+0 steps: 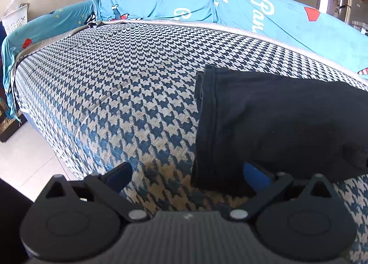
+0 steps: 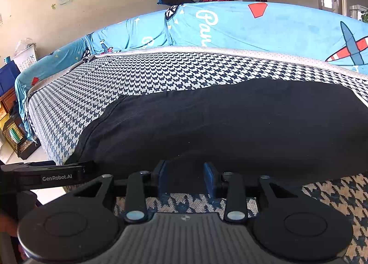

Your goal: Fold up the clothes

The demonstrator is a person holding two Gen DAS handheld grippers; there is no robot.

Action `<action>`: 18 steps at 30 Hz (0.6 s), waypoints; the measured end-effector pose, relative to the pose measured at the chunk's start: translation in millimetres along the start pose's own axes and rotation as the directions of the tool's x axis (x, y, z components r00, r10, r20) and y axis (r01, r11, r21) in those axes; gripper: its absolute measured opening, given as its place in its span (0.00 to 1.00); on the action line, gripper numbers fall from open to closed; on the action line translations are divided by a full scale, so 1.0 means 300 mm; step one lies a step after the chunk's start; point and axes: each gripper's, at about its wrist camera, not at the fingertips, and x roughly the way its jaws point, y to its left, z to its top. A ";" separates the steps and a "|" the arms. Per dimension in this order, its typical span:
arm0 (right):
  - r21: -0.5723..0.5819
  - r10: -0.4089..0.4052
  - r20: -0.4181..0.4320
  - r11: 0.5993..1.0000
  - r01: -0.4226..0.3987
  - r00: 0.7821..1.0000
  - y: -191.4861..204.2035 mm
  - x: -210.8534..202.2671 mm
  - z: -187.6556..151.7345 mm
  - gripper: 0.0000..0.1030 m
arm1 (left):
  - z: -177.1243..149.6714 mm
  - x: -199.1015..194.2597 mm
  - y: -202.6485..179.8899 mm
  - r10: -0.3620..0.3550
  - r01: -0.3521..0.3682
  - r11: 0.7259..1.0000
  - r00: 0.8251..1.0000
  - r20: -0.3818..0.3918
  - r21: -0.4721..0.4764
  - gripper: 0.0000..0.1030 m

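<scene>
A black garment (image 1: 276, 130) lies flat on the houndstooth mat (image 1: 115, 91) of a bed, its hemmed short edge facing left. My left gripper (image 1: 186, 168) stands wide open at the garment's near left corner, which lies between the jaws and against the right pad. In the right wrist view the garment (image 2: 218, 126) fills the middle, and my right gripper (image 2: 185, 169) is at its near edge with the jaws narrowly apart. Dark cloth sits at the fingertips, but I cannot tell whether the pads press on it. One left finger (image 2: 69, 169) reaches the corner from the left.
A bright blue printed sheet (image 1: 276, 24) rises along the far side of the mat. The bed's left edge drops to a pale tiled floor (image 1: 23, 160). A white basket (image 1: 13, 22) and a small cage (image 2: 16, 139) stand by the wall at left.
</scene>
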 end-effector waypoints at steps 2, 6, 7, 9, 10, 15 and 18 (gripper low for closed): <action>-0.013 0.003 -0.012 1.000 -0.003 1.000 0.011 0.022 -0.004 0.34 | -0.003 -0.010 -0.012 0.024 -0.024 0.999 1.000 0.013 0.039 1.00; -0.141 0.000 -0.040 0.990 -0.005 0.999 0.051 0.048 -0.032 0.42 | 0.006 -0.032 -0.023 0.073 -0.077 0.995 0.995 0.066 0.066 1.00; -0.180 -0.011 -0.047 0.984 0.002 0.999 0.064 0.045 -0.036 0.42 | 0.009 -0.044 -0.026 0.068 -0.074 0.995 0.994 0.088 0.068 1.00; -0.206 -0.009 -0.061 0.979 -0.004 0.998 0.070 0.036 -0.046 0.42 | 0.021 -0.072 -0.034 0.050 -0.059 0.996 0.990 0.136 0.067 1.00; -0.213 -0.006 -0.064 0.977 -0.007 0.998 0.070 0.033 -0.050 0.43 | 0.030 -0.080 -0.040 0.036 -0.047 0.997 0.988 0.153 0.068 1.00; -0.219 0.002 -0.071 0.976 -0.018 0.997 0.065 0.006 -0.058 0.42 | 0.079 -0.083 -0.079 -0.029 0.017 0.997 0.987 0.160 0.077 1.00; -0.177 -0.006 -0.034 0.984 0.000 0.999 0.061 -0.012 -0.044 0.41 | 0.103 -0.058 -0.093 -0.062 0.057 0.997 0.988 0.139 0.044 1.00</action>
